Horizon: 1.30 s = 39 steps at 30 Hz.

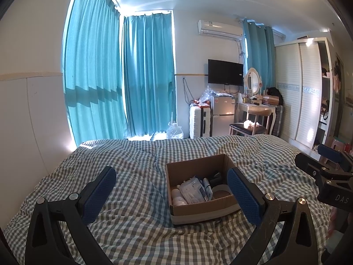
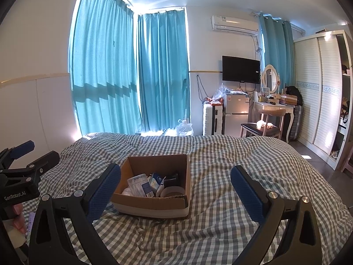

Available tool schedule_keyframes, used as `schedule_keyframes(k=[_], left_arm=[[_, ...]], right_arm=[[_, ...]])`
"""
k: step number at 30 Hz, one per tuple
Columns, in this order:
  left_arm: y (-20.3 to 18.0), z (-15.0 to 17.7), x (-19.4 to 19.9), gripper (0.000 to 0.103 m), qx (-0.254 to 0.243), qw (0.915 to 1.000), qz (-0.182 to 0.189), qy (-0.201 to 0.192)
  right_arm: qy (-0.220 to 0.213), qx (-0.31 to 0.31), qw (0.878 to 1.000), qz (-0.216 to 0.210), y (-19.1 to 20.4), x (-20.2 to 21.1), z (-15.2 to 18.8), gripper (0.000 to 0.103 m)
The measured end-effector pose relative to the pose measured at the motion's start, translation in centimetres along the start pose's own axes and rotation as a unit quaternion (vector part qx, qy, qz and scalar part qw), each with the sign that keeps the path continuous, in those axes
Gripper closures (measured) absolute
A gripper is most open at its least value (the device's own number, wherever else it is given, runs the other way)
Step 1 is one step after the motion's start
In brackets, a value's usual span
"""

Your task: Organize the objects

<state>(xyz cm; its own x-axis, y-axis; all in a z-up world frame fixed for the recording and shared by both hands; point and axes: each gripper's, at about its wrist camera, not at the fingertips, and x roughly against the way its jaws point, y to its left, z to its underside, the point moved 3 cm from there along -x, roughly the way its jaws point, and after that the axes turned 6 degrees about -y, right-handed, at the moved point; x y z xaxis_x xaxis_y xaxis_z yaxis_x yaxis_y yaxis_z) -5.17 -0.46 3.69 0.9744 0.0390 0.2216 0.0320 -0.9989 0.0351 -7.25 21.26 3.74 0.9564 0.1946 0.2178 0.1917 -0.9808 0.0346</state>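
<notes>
An open cardboard box sits on a checked bedspread. It holds several small items: white packets, a white bottle, a tape roll and a dark object. My left gripper is open and empty, above the bed in front of the box, its right finger over the box's right wall. My right gripper is open and empty, its left finger over the box's left corner. Each gripper shows at the other view's edge.
Teal curtains hang behind the bed. At the far wall stand a white suitcase, a small fridge, a television, a dressing table with a mirror, a chair and a white wardrobe.
</notes>
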Motion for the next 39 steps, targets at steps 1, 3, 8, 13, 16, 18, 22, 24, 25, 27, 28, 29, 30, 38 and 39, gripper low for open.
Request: schedule_keyframes(k=[1, 3, 8, 13, 16, 18, 22, 24, 25, 27, 28, 29, 30, 38, 39], left_arm=[[-0.01, -0.06, 0.0, 0.0, -0.001, 1.0, 0.0, 0.0], [-0.01, -0.11, -0.04, 0.0, -0.003, 1.0, -0.001, 0.001], [0.0, -0.18, 0.0, 0.0, -0.004, 1.0, 0.0, 0.001], [0.02, -0.17, 0.1, 0.0, -0.003, 1.0, 0.0, 0.0], [0.06, -0.14, 0.18, 0.0, -0.003, 1.0, 0.0, 0.001], [0.15, -0.11, 0.19, 0.0, -0.002, 1.0, 0.0, 0.002], [0.28, -0.11, 0.18, 0.0, 0.0, 1.0, 0.0, 0.003], [0.31, -0.09, 0.19, 0.0, 0.001, 1.0, 0.0, 0.003], [0.33, -0.12, 0.12, 0.0, 0.001, 1.0, 0.0, 0.004], [0.3, -0.01, -0.03, 0.0, -0.001, 1.0, 0.0, 0.009], [0.28, 0.06, -0.03, 0.0, -0.003, 1.0, -0.001, 0.009], [0.25, 0.1, -0.02, 0.0, -0.004, 1.0, -0.003, 0.009], [0.27, 0.16, 0.01, 0.0, -0.004, 0.9999, -0.005, 0.008], [0.38, 0.32, -0.02, 0.0, 0.003, 0.9999, -0.007, 0.011], [0.39, 0.32, -0.03, 0.0, 0.003, 0.9999, -0.008, 0.011]], right_arm=[[0.001, 0.0, 1.0, 0.0, -0.01, -0.01, 0.01, 0.003], [0.001, 0.0, 1.0, -0.001, 0.03, 0.01, -0.09, 0.003], [0.003, 0.001, 1.0, 0.0, 0.1, -0.03, -0.17, 0.003], [0.002, -0.001, 1.0, -0.001, 0.03, 0.05, -0.26, 0.003], [0.002, -0.002, 1.0, 0.0, 0.0, 0.08, -0.26, 0.003], [0.003, -0.002, 1.0, 0.0, -0.03, 0.12, -0.27, 0.003], [0.005, -0.004, 1.0, 0.0, -0.05, 0.09, -0.29, 0.003], [0.005, -0.004, 1.0, 0.001, -0.08, 0.1, -0.29, 0.003], [0.006, -0.004, 1.0, 0.0, -0.08, 0.08, -0.29, 0.003], [0.007, -0.004, 1.0, 0.0, -0.06, 0.06, -0.22, 0.003], [0.005, -0.003, 1.0, 0.001, -0.04, 0.08, -0.25, 0.003], [0.004, -0.003, 1.0, 0.0, -0.01, 0.13, -0.27, 0.003], [0.003, -0.002, 1.0, -0.001, 0.03, 0.15, -0.29, 0.003], [0.005, -0.003, 1.0, 0.001, 0.0, 0.12, -0.09, 0.003], [0.005, -0.004, 1.0, 0.001, -0.02, 0.1, -0.07, 0.003]])
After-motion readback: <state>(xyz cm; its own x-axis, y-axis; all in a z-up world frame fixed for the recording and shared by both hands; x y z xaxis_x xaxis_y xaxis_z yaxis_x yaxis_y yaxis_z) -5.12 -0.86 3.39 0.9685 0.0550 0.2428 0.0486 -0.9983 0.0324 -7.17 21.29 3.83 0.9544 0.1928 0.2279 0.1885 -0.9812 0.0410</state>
